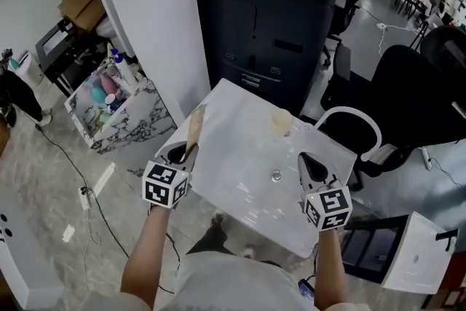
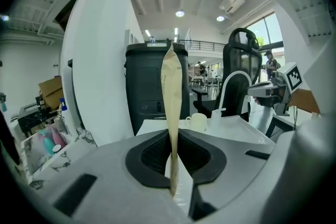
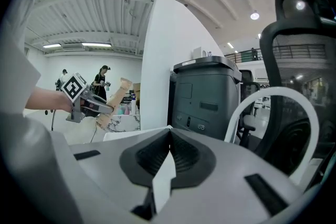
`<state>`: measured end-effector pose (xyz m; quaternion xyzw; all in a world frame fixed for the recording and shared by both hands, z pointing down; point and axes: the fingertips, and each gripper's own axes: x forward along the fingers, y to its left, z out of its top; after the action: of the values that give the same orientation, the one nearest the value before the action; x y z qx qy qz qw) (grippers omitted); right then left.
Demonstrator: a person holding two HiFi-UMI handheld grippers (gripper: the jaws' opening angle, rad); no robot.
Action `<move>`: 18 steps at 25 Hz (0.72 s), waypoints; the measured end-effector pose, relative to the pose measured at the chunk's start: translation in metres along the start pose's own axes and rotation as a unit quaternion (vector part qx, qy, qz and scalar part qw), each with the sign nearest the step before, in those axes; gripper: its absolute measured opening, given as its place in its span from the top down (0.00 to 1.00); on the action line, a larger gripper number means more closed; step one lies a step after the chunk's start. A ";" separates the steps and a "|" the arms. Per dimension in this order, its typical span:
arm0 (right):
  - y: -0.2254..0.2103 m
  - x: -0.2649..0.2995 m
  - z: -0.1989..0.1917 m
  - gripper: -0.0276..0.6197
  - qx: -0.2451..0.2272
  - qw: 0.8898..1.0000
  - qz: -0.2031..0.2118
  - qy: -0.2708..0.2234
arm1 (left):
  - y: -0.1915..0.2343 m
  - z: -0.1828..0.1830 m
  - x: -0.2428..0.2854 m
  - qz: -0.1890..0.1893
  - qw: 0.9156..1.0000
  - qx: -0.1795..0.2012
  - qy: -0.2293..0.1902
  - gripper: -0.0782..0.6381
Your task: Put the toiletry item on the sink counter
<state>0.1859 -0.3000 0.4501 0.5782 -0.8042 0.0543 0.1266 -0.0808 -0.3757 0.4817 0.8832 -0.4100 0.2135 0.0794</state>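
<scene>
While clamped upright between left gripper [image 2: 172,140] jaws, tan tube [image 2: 170,89]

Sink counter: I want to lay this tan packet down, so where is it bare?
Bare: the left half of the sink counter, from the left claw with the tan packet to the drain, and the near strip between both claws. Crowded: the far edge round the cup, and the right side under the right claw.
</scene>
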 end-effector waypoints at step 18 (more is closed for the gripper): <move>-0.024 0.113 -0.033 0.96 0.035 0.995 -0.051 0.081 | 0.072 -0.116 0.156 -0.092 0.972 -0.016 0.216 0.84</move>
<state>0.1790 -0.4035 0.5104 0.6163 -0.7584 0.1226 0.1734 -0.0824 -0.4940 0.6528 0.8488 -0.3033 0.3846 0.1991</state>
